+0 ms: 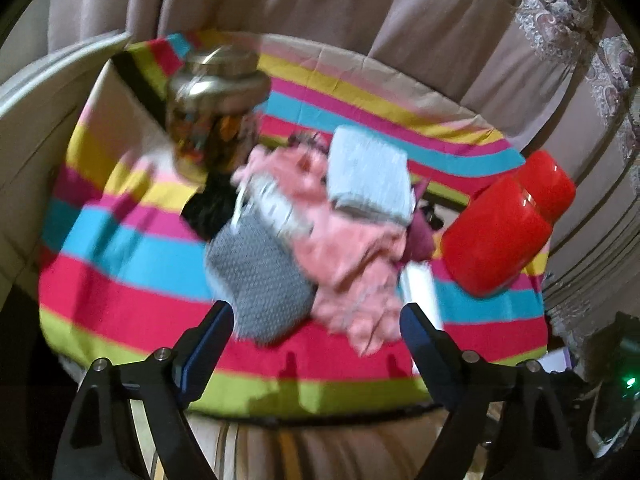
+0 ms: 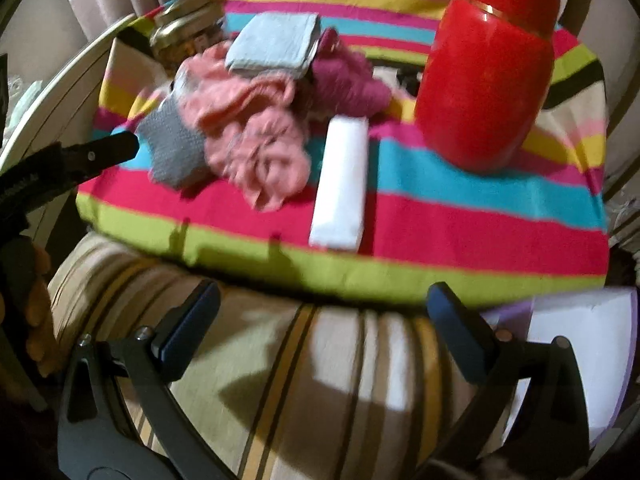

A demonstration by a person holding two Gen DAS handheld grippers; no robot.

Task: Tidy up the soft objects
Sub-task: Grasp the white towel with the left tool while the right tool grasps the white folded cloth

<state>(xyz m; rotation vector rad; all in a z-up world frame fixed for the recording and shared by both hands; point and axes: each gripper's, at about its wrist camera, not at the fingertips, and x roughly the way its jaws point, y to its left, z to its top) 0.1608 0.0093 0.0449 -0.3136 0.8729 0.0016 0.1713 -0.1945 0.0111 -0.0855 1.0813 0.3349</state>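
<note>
Both grippers hang over the near edge of the bright striped cloth covering the counter. The left gripper has its jaws spread wide, nothing between them, and the right gripper shows the same wide, empty gap. The landmark is the tall glossy red plastic canister. Left of it lies the soft pile: a crumpled pink fabric piece, a grey knitted cloth on its far left, a folded pale blue cloth on top, a maroon woolly piece nearest the canister. A white rectangular pad lies just in front.
</note>
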